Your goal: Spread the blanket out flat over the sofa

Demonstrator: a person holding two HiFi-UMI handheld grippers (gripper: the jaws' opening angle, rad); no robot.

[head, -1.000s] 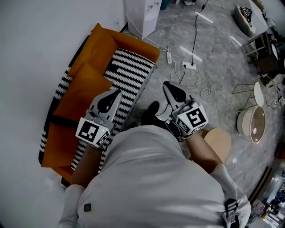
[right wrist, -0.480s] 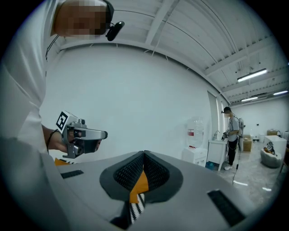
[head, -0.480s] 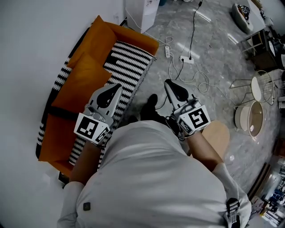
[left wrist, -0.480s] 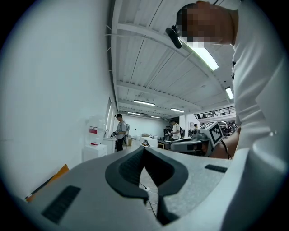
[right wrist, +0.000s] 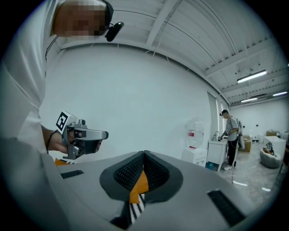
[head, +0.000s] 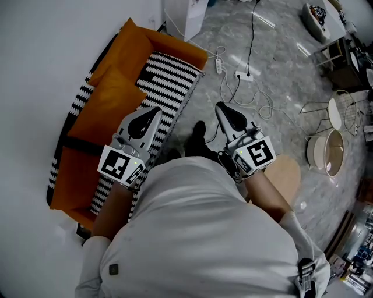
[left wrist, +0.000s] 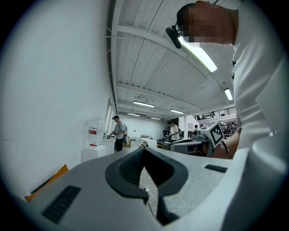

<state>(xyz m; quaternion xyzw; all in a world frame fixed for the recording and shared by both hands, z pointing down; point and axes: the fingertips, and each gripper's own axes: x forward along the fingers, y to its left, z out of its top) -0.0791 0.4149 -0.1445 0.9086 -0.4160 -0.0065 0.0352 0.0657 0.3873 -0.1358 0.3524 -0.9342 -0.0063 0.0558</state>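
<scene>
The sofa point(head: 108, 102) stands against the white wall at the left of the head view, its back and ends orange. A black-and-white striped blanket point(head: 169, 81) lies flat along its seat, and more stripes show at the wall-side edge. My left gripper point(head: 152, 110) is raised over the seat's front edge, shut and holding nothing. My right gripper point(head: 220, 107) is raised over the floor to the right of the sofa, also shut and holding nothing. In the right gripper view the left gripper point(right wrist: 83, 137) is at the left, and orange and striped cloth point(right wrist: 137, 189) shows far behind the shut jaws.
A power strip with cables point(head: 243, 75) lies on the grey floor beyond the grippers. A white cabinet point(head: 183, 17) stands by the sofa's far end. A round wooden stool point(head: 285, 174) and a wire-framed basket point(head: 326, 154) are at the right. People point(left wrist: 118, 133) stand far off.
The head view has shifted slightly, so the sofa sits a bit higher and further left. Both grippers stay shut and keep nearly the same place.
</scene>
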